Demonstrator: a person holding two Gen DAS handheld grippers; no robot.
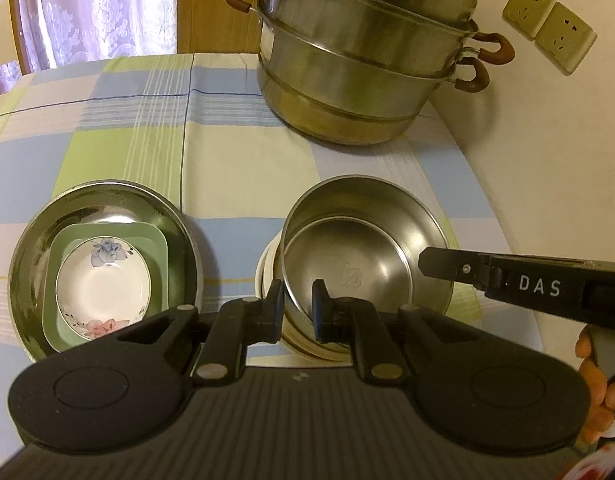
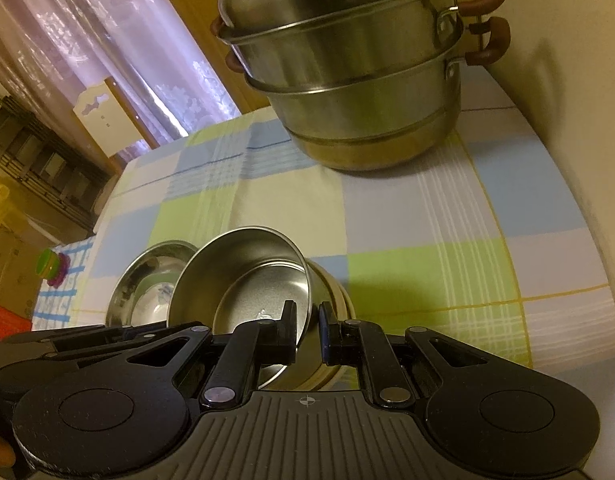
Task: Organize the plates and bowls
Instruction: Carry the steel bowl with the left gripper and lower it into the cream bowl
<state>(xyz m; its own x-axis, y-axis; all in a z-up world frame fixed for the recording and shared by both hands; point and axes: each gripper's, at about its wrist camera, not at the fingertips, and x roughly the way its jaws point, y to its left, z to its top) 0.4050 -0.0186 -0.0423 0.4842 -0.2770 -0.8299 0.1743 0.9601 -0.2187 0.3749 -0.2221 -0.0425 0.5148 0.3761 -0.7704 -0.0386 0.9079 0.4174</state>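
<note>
A steel bowl (image 1: 367,240) sits tilted in a stack on a white bowl (image 1: 267,272) on the checked tablecloth. My left gripper (image 1: 297,312) is shut on the steel bowl's near rim. My right gripper (image 2: 307,332) is shut on the same bowl (image 2: 235,276) at its right rim; its body shows in the left wrist view (image 1: 519,280). To the left, a wide steel dish (image 1: 39,240) holds a green square plate (image 1: 155,248) and a floral white bowl (image 1: 103,284). That dish shows in the right wrist view (image 2: 155,264).
A large tiered steel steamer pot (image 1: 359,68) with brown handles stands at the back of the table by the wall. Wall sockets (image 1: 547,28) are at the right. A chair and curtain lie beyond the far left edge.
</note>
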